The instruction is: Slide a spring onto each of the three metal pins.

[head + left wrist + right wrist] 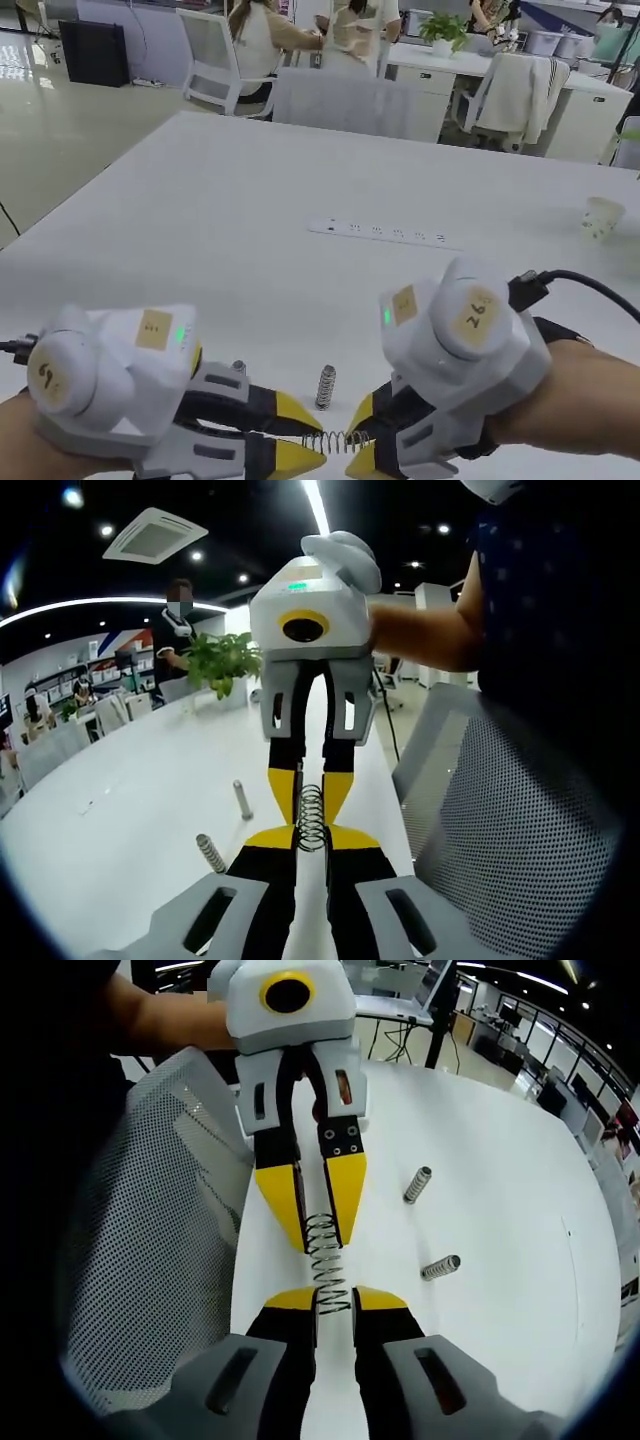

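Head view: my left gripper (318,442) and right gripper (352,442) both have jaws closed on one spring (335,438), end to end, at the near edge of the table (250,220). Right gripper view adds two pins (418,1185) standing nearby and a mesh chair (150,1210) along that edge. Room to move farther out.

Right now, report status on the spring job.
Left hand-held gripper and right hand-held gripper both shut on one spring, held between them. One pin already loaded, upright on table. Nothing blocking.

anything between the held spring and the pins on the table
Nothing visible. The spring, stretched between the left gripper and right gripper, has only bare table between it and the sprung pin or the other pin.
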{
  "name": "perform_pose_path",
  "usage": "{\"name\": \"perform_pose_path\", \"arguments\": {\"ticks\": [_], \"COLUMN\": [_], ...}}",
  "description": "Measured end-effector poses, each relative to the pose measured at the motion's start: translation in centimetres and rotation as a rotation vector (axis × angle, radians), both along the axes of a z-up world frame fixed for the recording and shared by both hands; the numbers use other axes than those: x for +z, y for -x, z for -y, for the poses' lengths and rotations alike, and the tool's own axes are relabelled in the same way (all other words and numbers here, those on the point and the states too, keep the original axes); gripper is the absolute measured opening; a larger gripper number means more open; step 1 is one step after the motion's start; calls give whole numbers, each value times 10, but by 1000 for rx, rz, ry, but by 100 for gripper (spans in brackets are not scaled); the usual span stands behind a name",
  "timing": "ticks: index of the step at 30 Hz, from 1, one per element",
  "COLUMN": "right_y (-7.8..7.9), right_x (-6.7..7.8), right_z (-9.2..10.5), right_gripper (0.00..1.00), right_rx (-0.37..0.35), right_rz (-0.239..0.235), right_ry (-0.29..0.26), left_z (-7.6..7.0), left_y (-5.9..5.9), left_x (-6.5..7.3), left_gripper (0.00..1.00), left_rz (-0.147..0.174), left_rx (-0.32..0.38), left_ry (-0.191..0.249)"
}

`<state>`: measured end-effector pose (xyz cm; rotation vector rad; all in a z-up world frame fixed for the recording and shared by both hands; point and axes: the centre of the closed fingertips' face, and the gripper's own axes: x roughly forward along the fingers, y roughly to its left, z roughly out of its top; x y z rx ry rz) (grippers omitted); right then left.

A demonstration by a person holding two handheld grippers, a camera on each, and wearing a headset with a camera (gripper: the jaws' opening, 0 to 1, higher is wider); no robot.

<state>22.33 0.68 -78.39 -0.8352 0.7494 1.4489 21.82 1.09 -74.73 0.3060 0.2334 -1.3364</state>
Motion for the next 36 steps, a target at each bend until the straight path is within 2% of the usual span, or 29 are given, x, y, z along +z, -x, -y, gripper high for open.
{"name": "perform_pose_path", "arguments": {"ticks": [4, 15, 24, 36], "right_y": [0, -1, 2, 8], "right_x": [0, 1, 13, 24], "right_z": [1, 1, -4, -14], "right_gripper": [11, 9, 9, 9], "right_rx": [0, -2, 0, 14], "right_rz": [-4, 1, -6, -9], "right_ry": [-1, -12, -38, -61], "left_z": [2, 3, 3, 5], "left_y": [-1, -4, -4, -3], "left_x": [3, 1, -6, -12], "left_gripper": [2, 2, 2, 2], "left_rz": [12, 11, -1, -14], "left_rx": [-5, 2, 8, 2], "left_ry": [1, -2, -27, -30]}}
